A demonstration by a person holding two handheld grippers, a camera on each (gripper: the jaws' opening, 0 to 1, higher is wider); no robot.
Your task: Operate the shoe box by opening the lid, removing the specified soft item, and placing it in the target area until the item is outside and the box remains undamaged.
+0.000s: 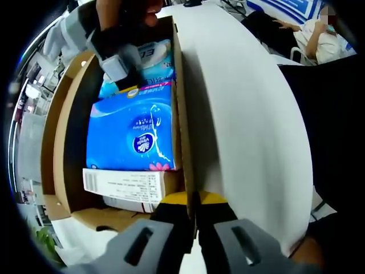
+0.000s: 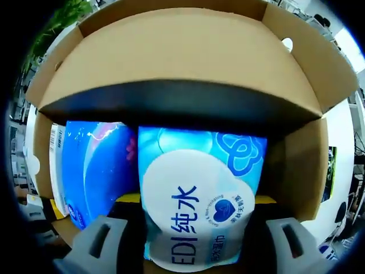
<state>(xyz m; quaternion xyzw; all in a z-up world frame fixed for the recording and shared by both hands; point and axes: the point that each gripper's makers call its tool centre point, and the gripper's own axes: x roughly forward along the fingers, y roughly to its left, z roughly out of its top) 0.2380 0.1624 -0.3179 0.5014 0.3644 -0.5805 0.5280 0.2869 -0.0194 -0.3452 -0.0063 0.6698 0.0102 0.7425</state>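
The box [image 2: 171, 63] is open. The left claw [image 1: 194, 228] pinches the white lid [image 1: 239, 114] and holds it up. The right claw [image 2: 194, 240] is spread wide around the light blue wipes pack [image 2: 199, 200], deep inside. I think squeezing and lifting comes next. The pack's bottom is hidden.

The brown shoe box [image 2: 188, 63] is matt, smooth cardboard; the dark blue tissue pack [image 1: 132, 128] and light blue wipes pack [image 2: 199, 200] wear glossy plastic film.
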